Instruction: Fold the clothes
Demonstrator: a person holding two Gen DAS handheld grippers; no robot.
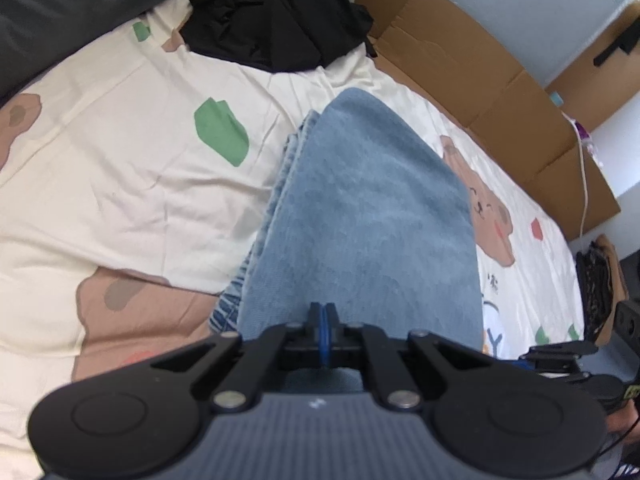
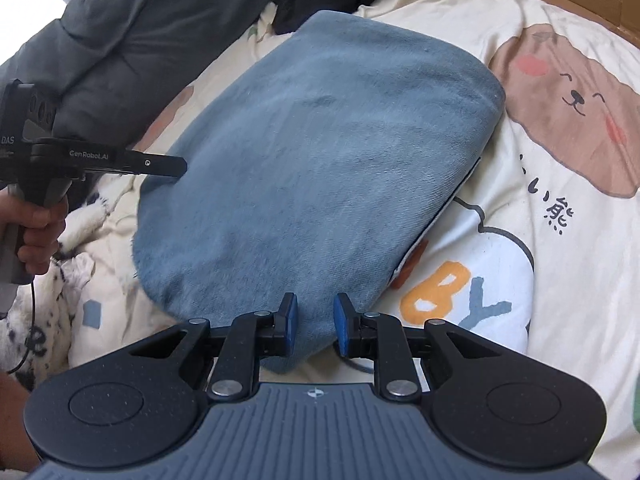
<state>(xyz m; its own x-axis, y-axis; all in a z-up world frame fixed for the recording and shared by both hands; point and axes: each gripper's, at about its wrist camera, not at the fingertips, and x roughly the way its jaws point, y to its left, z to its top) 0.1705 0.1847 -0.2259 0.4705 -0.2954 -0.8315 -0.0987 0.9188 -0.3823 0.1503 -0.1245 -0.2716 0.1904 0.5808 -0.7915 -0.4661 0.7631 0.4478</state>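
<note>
Blue folded jeans (image 2: 320,152) lie on the bed (image 2: 560,240); right fingers (image 2: 316,322) hover narrowly parted above their near edge, left fingers (image 1: 325,322) pressed together at their side.

Cream cartoon-bear bedsheet (image 1: 120,160), flattened cardboard (image 1: 500,80) along pale wall (image 1: 520,8), dark grey quilt (image 2: 132,32), daylight

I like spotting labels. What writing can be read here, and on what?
"GenRobot.AI": on the left tool.
"DAS": on that tool's body; smaller print below is unreadable.
"BY", first letter hidden: on the bedsheet.
"熊": on the sheet by the bear; the characters above are unclear.
</note>
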